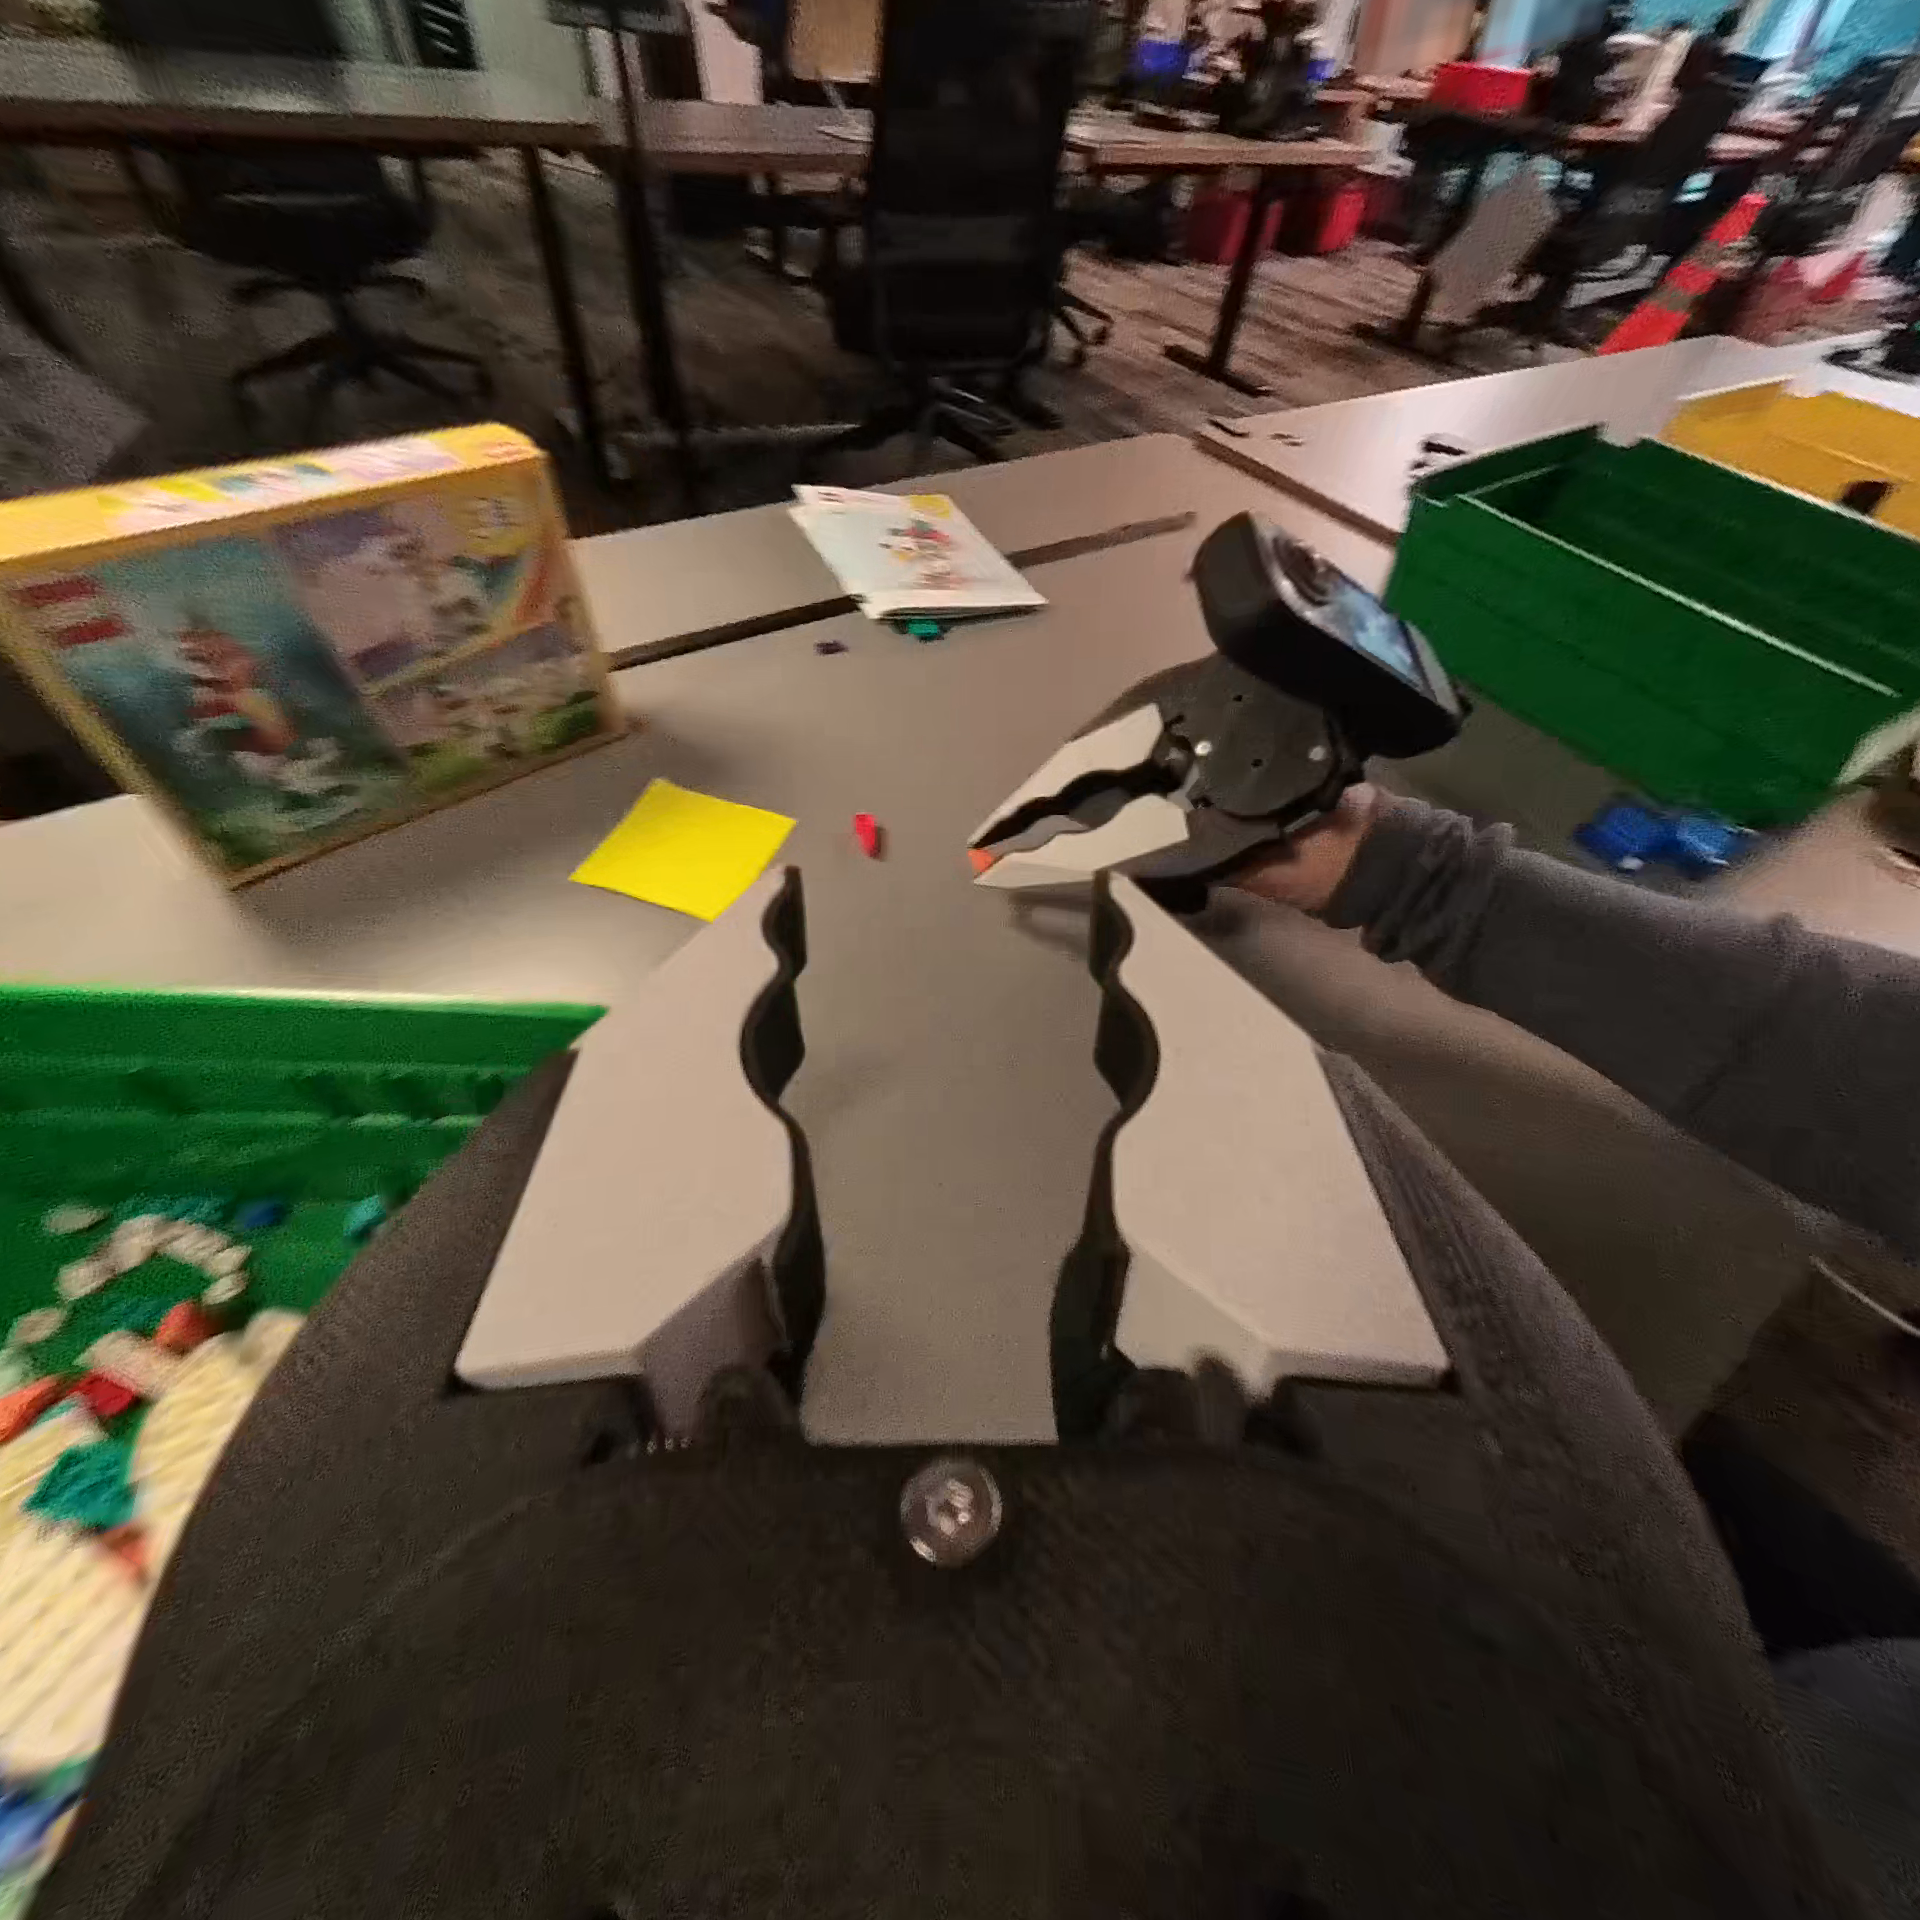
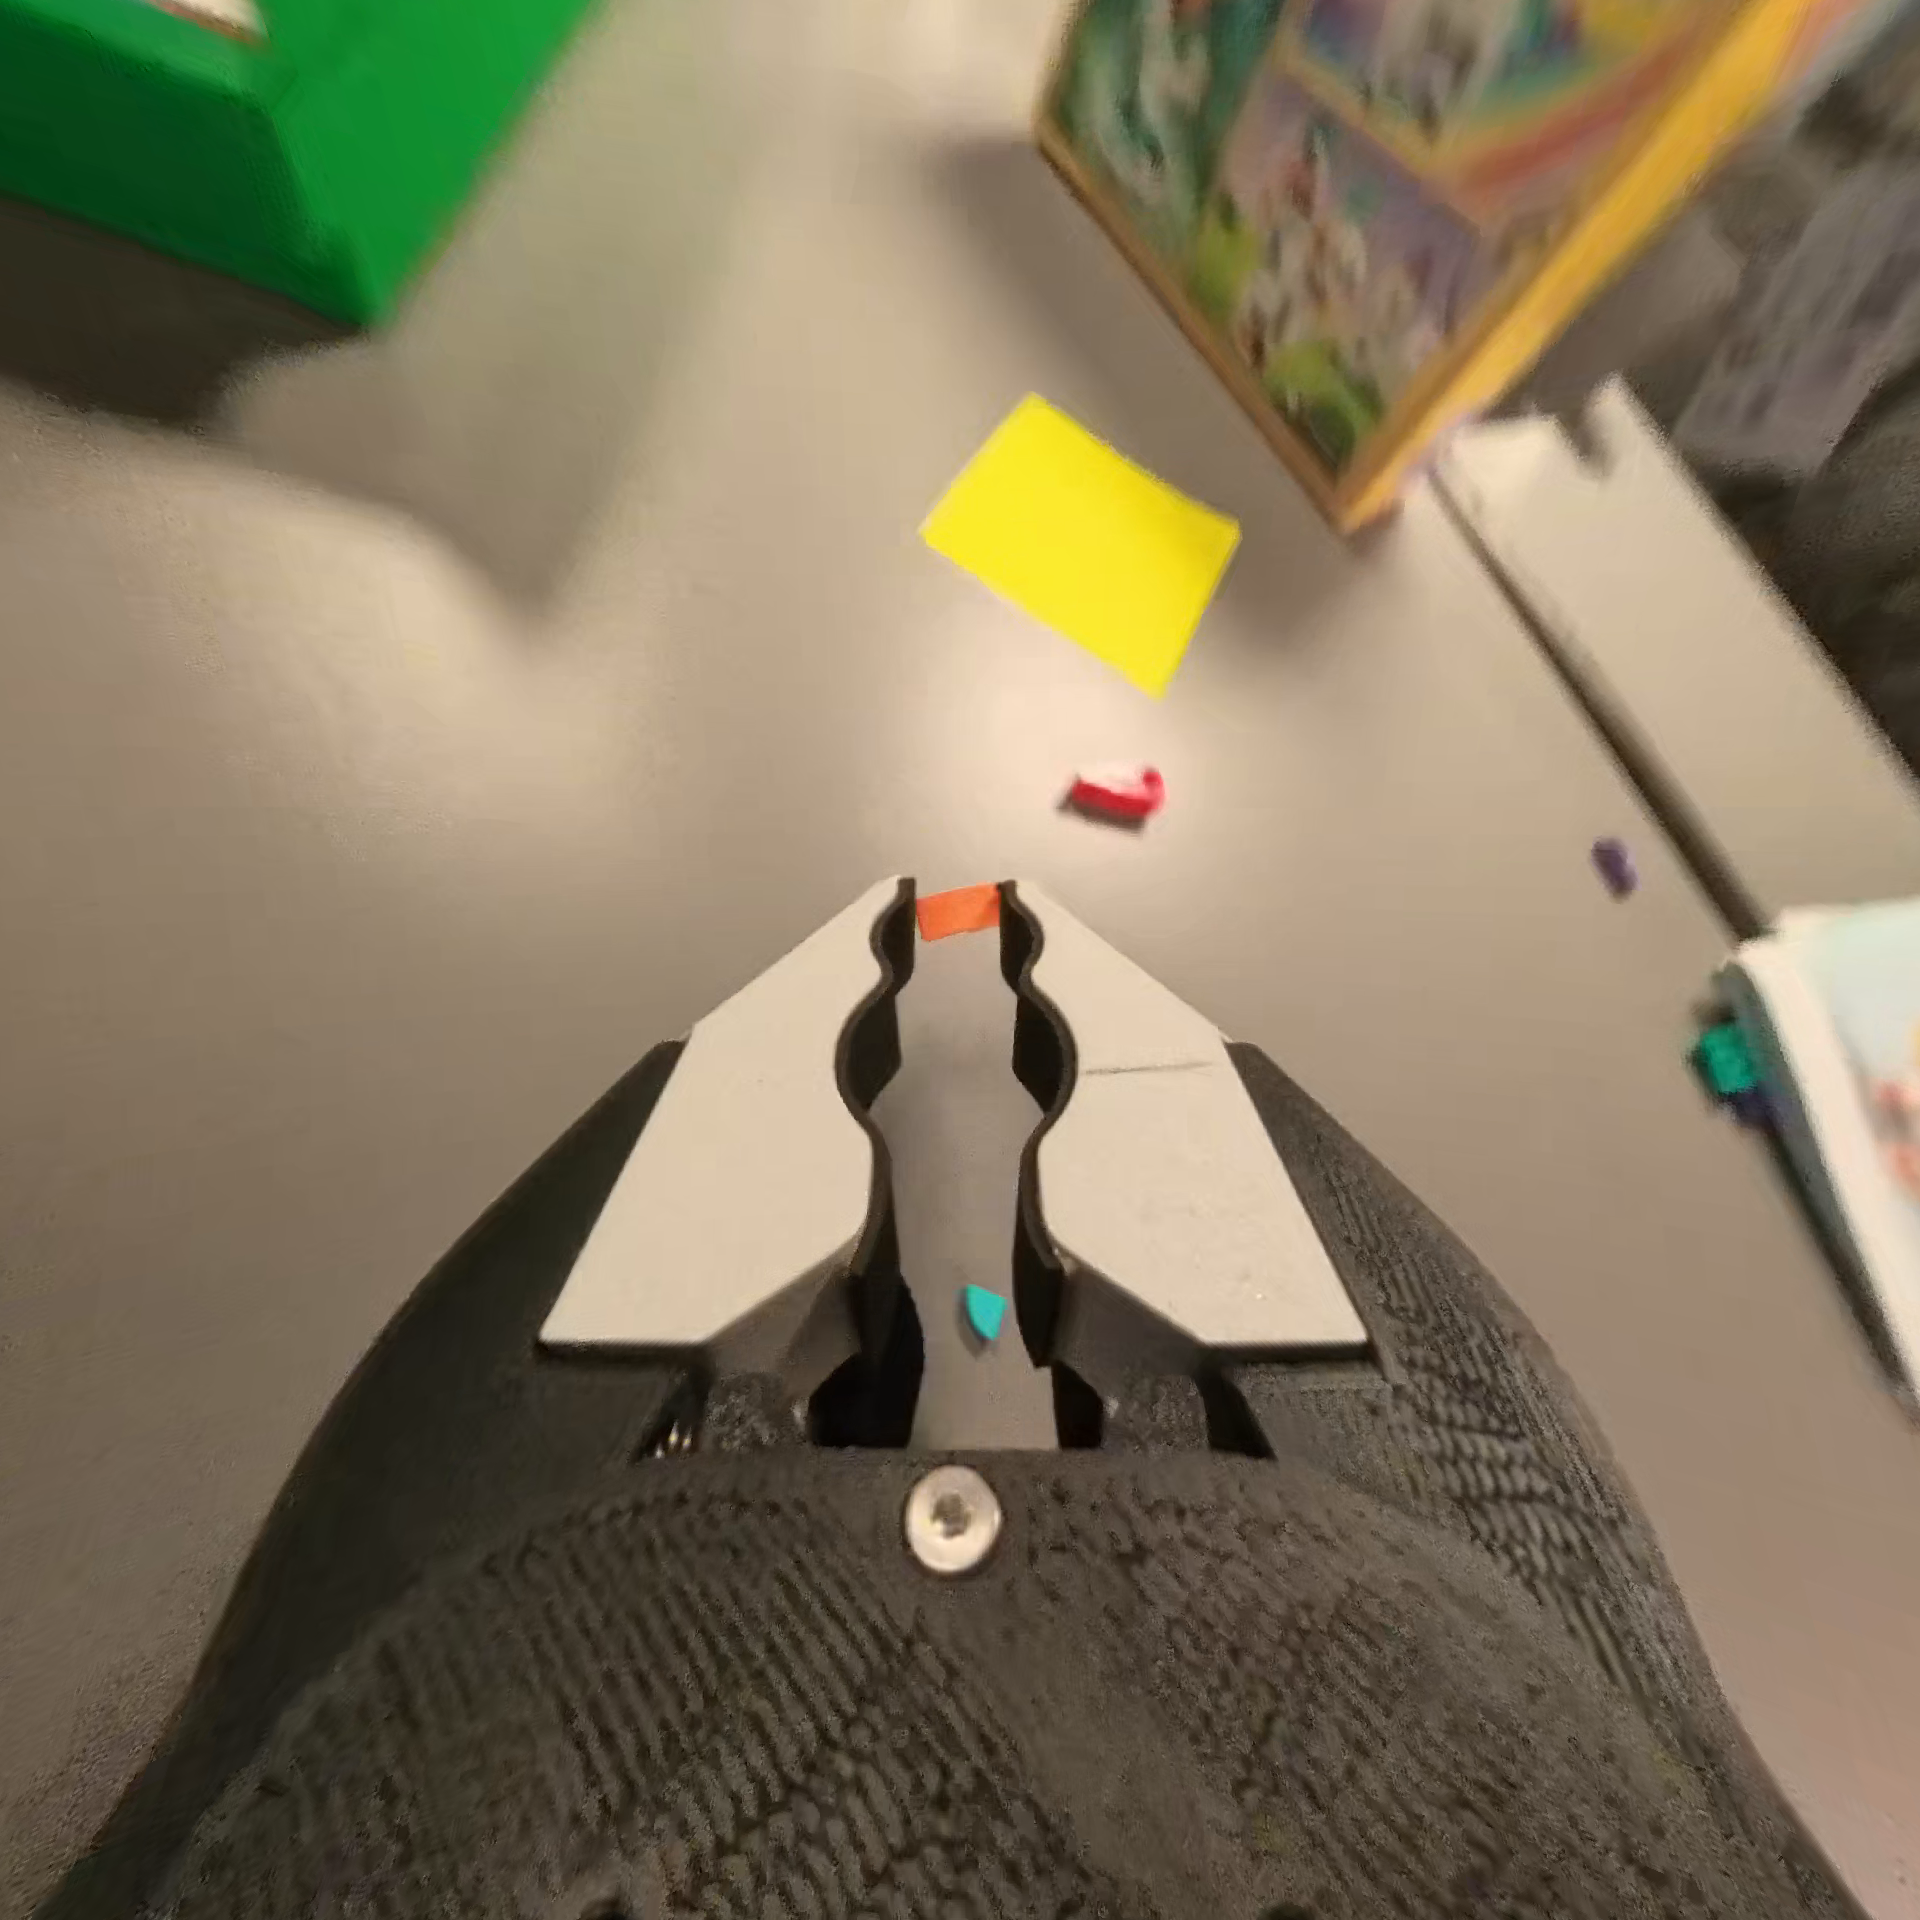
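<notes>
Right wrist view: the right tongs (image 2: 958,902) are closed down on a small orange piece (image 2: 957,914), pinched at the very tips, with the rest of the jaws standing narrowly apart behind it. It looks like a thin, stiff plastic brick, very light and smooth, so I judge it could twist or pop out if squeezed off-centre; flat opposite faces, as held now, seem the right place to grip. Below the tongs a tiny teal chip (image 2: 982,1317) lies on the grey surface (image 2: 416,831). Just beyond the tips lies a red piece (image 2: 1117,798), and past that a yellow square sheet (image 2: 1081,540), flat on the surface. Farther off stands a picture box (image 2: 1403,208), with a green bin (image 2: 260,135) to the other side. A booklet (image 2: 1829,1091) lies at the edge with a teal piece (image 2: 1725,1060) beside it and a purple one (image 2: 1612,868) near.

From the left wrist view, the left tongs (image 1: 948,888) hang wide open and empty above the surface, their tips just beside the right tongs, which a hand (image 1: 1299,862) holds. A green tray (image 1: 208,1091) of loose bricks lies close at the left; blue pieces (image 1: 1662,842) lie beyond the sleeve.
</notes>
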Action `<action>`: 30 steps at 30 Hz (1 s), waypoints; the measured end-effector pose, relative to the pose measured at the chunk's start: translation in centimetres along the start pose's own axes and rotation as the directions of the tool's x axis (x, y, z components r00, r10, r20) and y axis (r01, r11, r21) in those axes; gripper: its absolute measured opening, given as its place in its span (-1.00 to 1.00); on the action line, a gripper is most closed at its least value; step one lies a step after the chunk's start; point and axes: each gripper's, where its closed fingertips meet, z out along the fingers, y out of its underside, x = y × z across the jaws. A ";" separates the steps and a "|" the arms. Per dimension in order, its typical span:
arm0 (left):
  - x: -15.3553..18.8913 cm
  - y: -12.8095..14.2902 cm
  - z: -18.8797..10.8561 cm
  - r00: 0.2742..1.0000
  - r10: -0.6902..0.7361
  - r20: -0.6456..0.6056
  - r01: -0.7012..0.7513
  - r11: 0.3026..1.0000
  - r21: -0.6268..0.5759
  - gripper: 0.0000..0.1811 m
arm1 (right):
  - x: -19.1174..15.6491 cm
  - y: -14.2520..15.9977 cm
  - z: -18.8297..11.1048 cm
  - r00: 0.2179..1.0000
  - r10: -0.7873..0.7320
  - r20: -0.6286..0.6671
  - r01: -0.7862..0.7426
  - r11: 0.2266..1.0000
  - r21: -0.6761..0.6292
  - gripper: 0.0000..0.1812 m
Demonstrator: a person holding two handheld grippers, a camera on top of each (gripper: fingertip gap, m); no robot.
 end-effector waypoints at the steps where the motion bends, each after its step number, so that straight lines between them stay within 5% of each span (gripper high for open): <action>1: 0.6 0.3 0.7 0.999 -0.025 -0.044 0.024 1.000 -0.008 -0.42 | -0.8 -1.1 -0.8 0.999 -0.054 0.007 0.053 0.997 0.060 -0.85; 8: 4.5 2.5 5.5 0.850 -0.333 -0.407 0.309 0.943 -0.125 -0.48 | -6.4 -7.4 -7.7 0.915 -0.398 -0.067 0.396 0.851 0.344 -0.86; 14: 7.0 3.1 6.5 0.707 -0.457 -0.539 0.386 0.889 -0.247 -0.61 | -8.2 -9.2 -9.9 0.851 -0.509 -0.126 0.518 0.777 0.358 -0.85; 16: 7.3 3.5 6.7 0.707 -0.455 -0.542 0.370 0.891 -0.264 -0.95 | -8.5 -9.5 -10.2 0.843 -0.520 -0.135 0.531 0.766 0.362 -0.86; 18: 7.1 3.3 6.7 0.738 -0.423 -0.526 0.356 0.906 -0.228 -0.97 | -8.6 -9.9 -10.4 0.838 -0.522 -0.162 0.541 0.753 0.374 -0.80; 21: 5.3 2.9 5.0 0.824 -0.355 -0.441 0.304 0.935 -0.184 -0.97 | -6.9 -9.5 -10.2 0.873 -0.447 -0.196 0.488 0.802 0.345 -0.48; 24: -2.0 2.7 1.5 0.977 -0.201 -0.068 0.192 0.975 -0.111 -0.97 | -3.7 -6.9 -8.1 0.957 -0.254 -0.141 0.284 0.923 0.259 -0.49; 27: -10.0 4.6 -2.9 0.943 -0.117 0.311 0.188 0.959 -0.212 -0.97 | -1.1 -3.9 -3.8 0.999 -0.038 -0.036 0.042 0.993 0.113 -0.48; 30: -14.1 7.4 -4.6 0.897 -0.104 0.429 0.267 0.902 -0.340 -0.96 | 1.0 -1.8 0.4 0.990 0.140 0.011 -0.140 0.990 -0.015 -0.49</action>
